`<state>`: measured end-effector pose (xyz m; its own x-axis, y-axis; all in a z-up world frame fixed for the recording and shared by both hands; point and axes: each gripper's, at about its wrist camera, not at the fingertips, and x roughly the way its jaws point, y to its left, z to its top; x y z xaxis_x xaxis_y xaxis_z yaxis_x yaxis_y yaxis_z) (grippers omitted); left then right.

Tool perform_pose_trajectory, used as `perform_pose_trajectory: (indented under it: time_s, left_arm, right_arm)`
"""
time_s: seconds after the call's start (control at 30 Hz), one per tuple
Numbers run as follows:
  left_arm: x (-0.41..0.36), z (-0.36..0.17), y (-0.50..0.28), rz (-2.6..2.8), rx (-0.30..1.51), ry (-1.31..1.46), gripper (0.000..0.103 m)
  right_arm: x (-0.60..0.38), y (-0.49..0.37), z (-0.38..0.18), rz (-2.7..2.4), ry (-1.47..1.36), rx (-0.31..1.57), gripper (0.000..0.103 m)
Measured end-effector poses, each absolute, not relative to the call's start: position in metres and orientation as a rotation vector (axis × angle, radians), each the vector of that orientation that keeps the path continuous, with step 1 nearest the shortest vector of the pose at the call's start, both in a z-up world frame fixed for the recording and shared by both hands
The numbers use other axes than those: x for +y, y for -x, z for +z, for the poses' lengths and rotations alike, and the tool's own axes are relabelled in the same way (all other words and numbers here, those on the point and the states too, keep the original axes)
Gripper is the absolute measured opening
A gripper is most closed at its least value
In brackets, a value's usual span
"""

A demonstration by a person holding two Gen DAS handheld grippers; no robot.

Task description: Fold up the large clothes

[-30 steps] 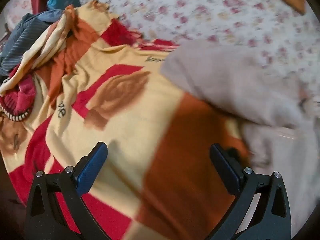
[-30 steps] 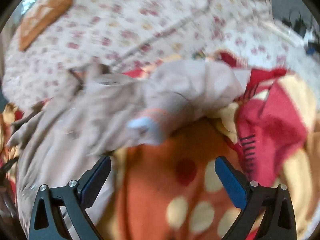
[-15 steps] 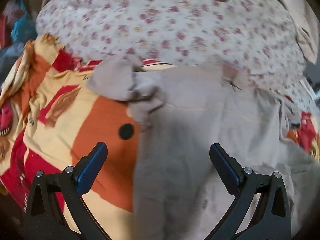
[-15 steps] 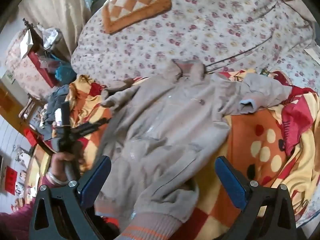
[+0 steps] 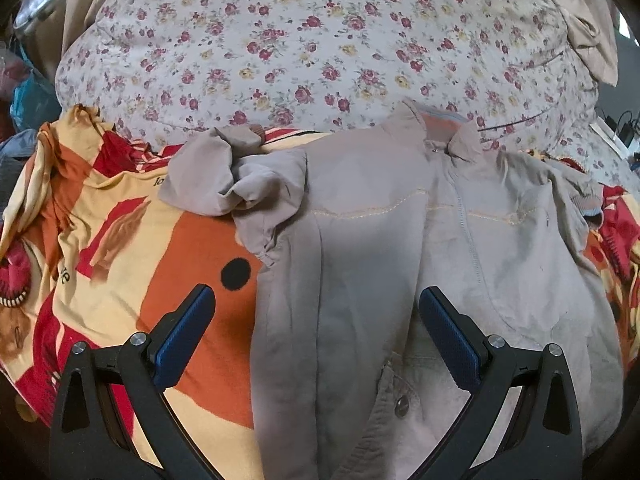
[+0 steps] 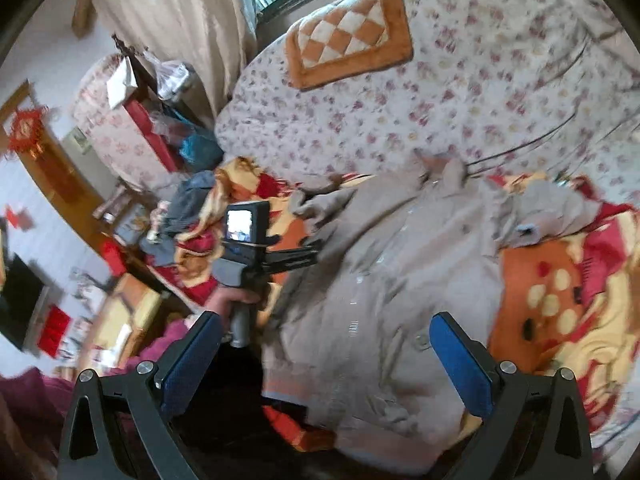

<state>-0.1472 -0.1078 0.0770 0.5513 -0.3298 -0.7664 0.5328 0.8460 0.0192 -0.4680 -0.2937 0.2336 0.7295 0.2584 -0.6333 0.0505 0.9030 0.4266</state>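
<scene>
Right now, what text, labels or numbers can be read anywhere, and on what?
"ve": end of a dark printed word on the blanket, left edge, at; the rest is folded under.
"Jo": start of a word on the blanket, running under the jacket sleeve; uncertain.
Nothing else is legible; the right wrist view is blurred.

Greyish-beige jacket (image 5: 400, 240), floral quilt (image 5: 320, 52)

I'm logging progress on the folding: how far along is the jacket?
Done: the jacket lies spread face up on the blanket. In hand: nothing; both tongs, left and right, are open and empty. Left: every fold; the left sleeve is bunched.
</scene>
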Motion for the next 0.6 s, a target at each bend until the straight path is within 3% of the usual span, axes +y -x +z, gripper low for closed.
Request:
perform_pose_trajectory:
  time_s: [0.23,0.6]
  left_arm:
    - [-0.109,0.08,0.15,-0.533,0.85,-0.236,0.102]
    - [-0.125,0.064,0.145,-0.502,0.858,-0.309,0.102]
  right_arm:
    - [-0.296,0.443,0.209,0.04,-0.385,0.778,0.103]
    - [-0.337,0.315,0.127,-0.078,-0.443,0.768,0.103]
